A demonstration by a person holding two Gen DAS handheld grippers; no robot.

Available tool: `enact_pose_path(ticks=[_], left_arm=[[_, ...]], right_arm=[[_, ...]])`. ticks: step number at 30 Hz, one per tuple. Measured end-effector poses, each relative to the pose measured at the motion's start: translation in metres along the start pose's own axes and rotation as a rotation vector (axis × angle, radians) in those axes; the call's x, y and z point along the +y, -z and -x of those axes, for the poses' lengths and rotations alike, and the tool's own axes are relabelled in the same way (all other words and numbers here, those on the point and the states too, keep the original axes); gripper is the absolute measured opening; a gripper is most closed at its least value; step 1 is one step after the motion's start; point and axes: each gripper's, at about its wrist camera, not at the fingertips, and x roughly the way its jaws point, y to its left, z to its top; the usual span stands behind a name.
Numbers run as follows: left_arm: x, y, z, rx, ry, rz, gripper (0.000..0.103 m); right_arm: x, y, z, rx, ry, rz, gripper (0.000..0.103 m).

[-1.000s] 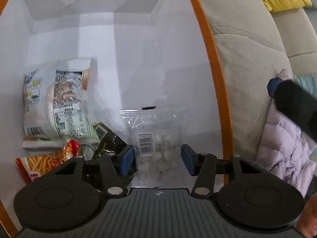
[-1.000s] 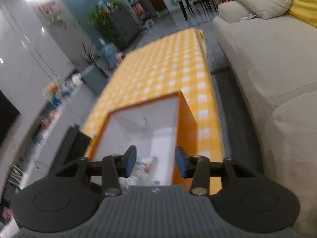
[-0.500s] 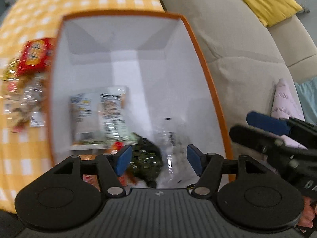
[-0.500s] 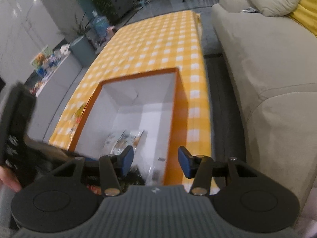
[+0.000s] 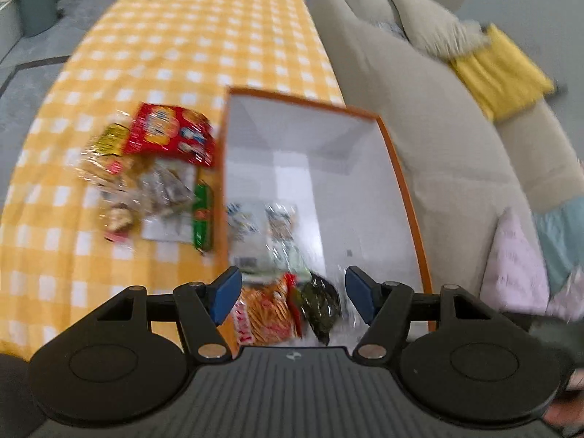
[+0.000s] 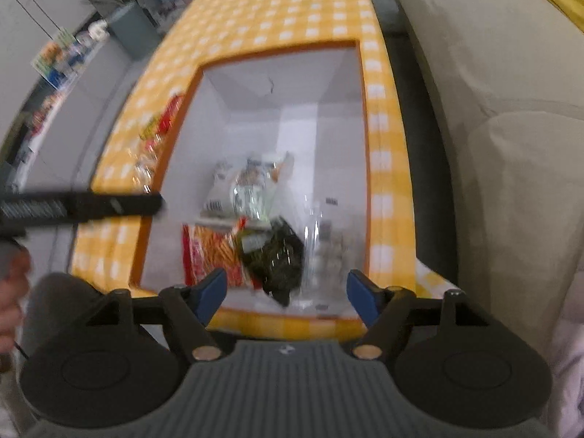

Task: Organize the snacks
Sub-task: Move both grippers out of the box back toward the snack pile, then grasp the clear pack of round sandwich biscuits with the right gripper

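Snacks lie in two groups: some inside the orange box (image 6: 367, 153) with white inner walls, the rest in a loose pile (image 5: 153, 175) on the yellow checked tablecloth (image 5: 189, 36), just beside the box's left wall. Inside the box, at its near end, you have a white packet (image 6: 233, 186), an orange packet (image 6: 215, 252) printed with stick shapes, a dark green packet (image 6: 277, 255) and a clear bag (image 6: 325, 248) along the right wall; the dark green packet overlaps the orange one. The far half of the box floor is bare. On top of the outside pile sits a red packet (image 5: 171, 133), with a green packet (image 5: 202, 215) touching the box wall; motion blur hides the other wrappers' detail.

Your left gripper (image 5: 292, 297) hangs above the near end of the box, its jaws spread and holding nothing; they have just been opening. Your right gripper (image 6: 286, 294) hangs over the near rim of the box, its jaws also spread and holding nothing, and they have just been opening wider. From the right wrist view, the left gripper appears as a dark bar above the left wall. A beige sofa (image 5: 419, 116) stands beside the table.
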Motion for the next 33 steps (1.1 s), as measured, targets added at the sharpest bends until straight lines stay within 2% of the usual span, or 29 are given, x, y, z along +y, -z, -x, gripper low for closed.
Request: enact_pose_path(ticks=[3,8,10,14,20,24,28,30,33], left_arm=[[0.021,-0.003,0.013,-0.029,0.017,0.054,0.077],[0.061,0.0,0.038,-0.092,-0.021,0.118,0.077],[0.08,0.002,0.045,-0.113,-0.033,0.14,0.078],[0.114,0.007,0.056,-0.138,0.027,0.17,0.078],[0.154,0.012,0.062,-0.177,0.015,0.214,0.079],[0.181,0.014,0.054,-0.169,0.009,0.264,0.079],[0.204,0.017,0.044,-0.159,-0.004,0.277,0.079],[0.216,0.017,0.037,-0.151,-0.008,0.301,0.079],[0.23,0.018,0.025,-0.141,-0.057,0.315,0.079]], right_arm=[[0.015,0.002,-0.004,0.047,0.004,0.02,0.076],[0.042,0.0,0.0,0.052,0.027,0.06,0.077],[0.056,-0.003,0.002,0.042,0.039,0.079,0.077],[0.086,-0.011,0.004,-0.003,0.036,0.119,0.077],[0.142,-0.018,-0.015,-0.013,-0.015,0.204,0.077],[0.178,-0.024,-0.031,-0.072,-0.004,0.271,0.077],[0.206,-0.032,-0.057,-0.064,-0.027,0.313,0.065],[0.218,-0.035,-0.071,-0.095,-0.023,0.324,0.063],[0.229,-0.042,-0.092,-0.143,-0.033,0.311,0.056]])
